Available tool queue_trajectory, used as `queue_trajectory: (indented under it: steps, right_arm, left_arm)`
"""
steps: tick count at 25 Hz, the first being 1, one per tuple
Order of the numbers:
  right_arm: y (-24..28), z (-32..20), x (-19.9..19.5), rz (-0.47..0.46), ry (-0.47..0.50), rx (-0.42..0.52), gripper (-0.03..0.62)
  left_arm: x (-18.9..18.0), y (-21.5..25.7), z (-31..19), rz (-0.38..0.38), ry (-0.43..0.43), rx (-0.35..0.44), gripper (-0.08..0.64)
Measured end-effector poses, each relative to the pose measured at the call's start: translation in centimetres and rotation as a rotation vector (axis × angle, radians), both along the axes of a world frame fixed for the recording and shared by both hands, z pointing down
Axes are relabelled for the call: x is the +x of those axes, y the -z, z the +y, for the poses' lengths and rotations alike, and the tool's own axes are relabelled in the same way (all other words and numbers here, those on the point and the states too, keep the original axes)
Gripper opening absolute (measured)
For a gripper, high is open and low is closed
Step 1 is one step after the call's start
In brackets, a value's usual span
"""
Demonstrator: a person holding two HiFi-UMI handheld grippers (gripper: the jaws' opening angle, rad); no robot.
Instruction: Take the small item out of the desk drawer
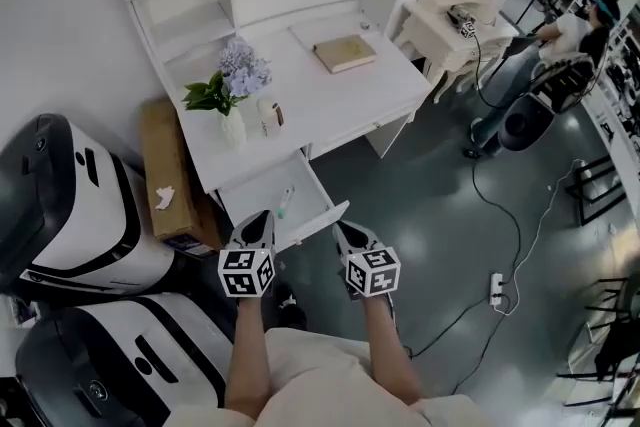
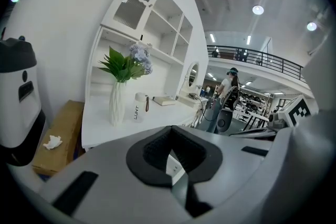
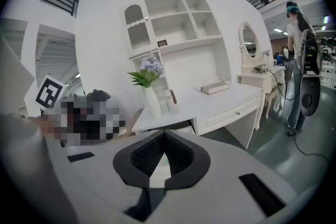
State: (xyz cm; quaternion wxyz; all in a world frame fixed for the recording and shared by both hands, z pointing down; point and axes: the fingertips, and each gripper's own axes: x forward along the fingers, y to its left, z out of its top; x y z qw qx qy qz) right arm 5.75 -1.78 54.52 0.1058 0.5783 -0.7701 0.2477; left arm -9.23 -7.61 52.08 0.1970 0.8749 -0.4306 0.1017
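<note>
The white desk point(image 1: 330, 100) has its left drawer point(image 1: 250, 200) pulled open. Inside lies a small pen-like item point(image 1: 285, 204) with a green tip. My left gripper point(image 1: 258, 220) hovers shut just in front of the drawer's front edge, holding nothing. My right gripper point(image 1: 343, 233) is also shut and empty, just right of the drawer's front corner. In the left gripper view the jaws of the left gripper point(image 2: 171, 150) meet, with the desk beyond them. In the right gripper view the right gripper point(image 3: 164, 157) points at the desk and part of the open drawer point(image 3: 176, 127).
On the desk stand a vase of flowers point(image 1: 232, 85), a white cup point(image 1: 270, 116) and a book point(image 1: 344, 53). A cardboard box point(image 1: 165, 170) and white machines point(image 1: 70, 215) sit at the left. A vanity table point(image 1: 450, 20), a person point(image 1: 560, 40) and floor cables with a power strip point(image 1: 495, 288) are at the right.
</note>
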Motion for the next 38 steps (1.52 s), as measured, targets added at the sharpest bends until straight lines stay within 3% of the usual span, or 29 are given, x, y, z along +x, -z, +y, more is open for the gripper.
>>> queue_trajectory:
  steps: [9,14,24,38]
  right_arm:
    - [0.3,-6.7,-1.6,-0.007,-0.007,0.028,0.023]
    - [0.4,-8.9,-2.1,-0.028,0.003,0.038,0.023]
    - [-1.0,-10.7,-2.6,-0.009,0.144,-0.015,0.023]
    - [-3.8,-12.8,-0.1,-0.034,0.196,-0.086,0.023]
  left_arm:
    - [0.0,-0.2,-6.4,-0.022,-0.047,0.007,0.015]
    - [0.0,-1.2,-7.5,-0.044,-0.063,-0.011,0.015]
    - [1.1,-2.8,-8.6,-0.068,-0.012,-0.055,0.015]
    - [2.7,-5.9,-10.2,-0.139,0.036,-0.104,0.015]
